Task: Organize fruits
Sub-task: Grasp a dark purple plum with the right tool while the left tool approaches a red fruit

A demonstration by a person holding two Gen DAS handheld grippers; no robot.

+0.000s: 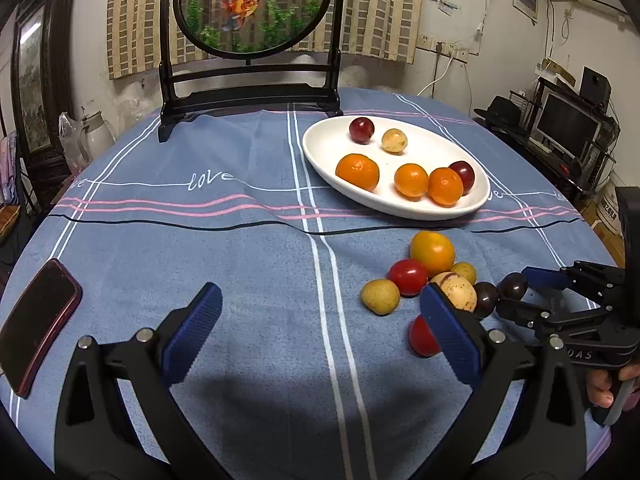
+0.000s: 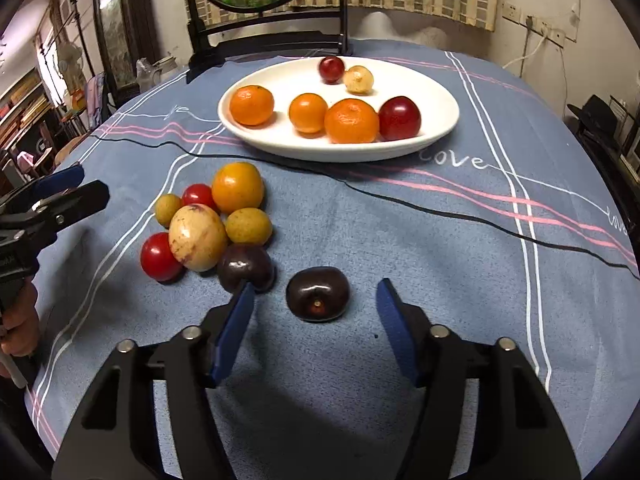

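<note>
A white oval plate holds several fruits: oranges, two red plums and a pale one. A loose pile lies on the cloth in front of it: an orange, red tomatoes, yellow fruits, a large pale fruit and a dark plum. A second dark plum lies apart, between the open fingers of my right gripper. My left gripper is open and empty, left of the pile.
A red phone lies at the table's left edge. A black framed round goldfish screen stands at the back of the blue tablecloth. Shelves and a monitor stand right of the table.
</note>
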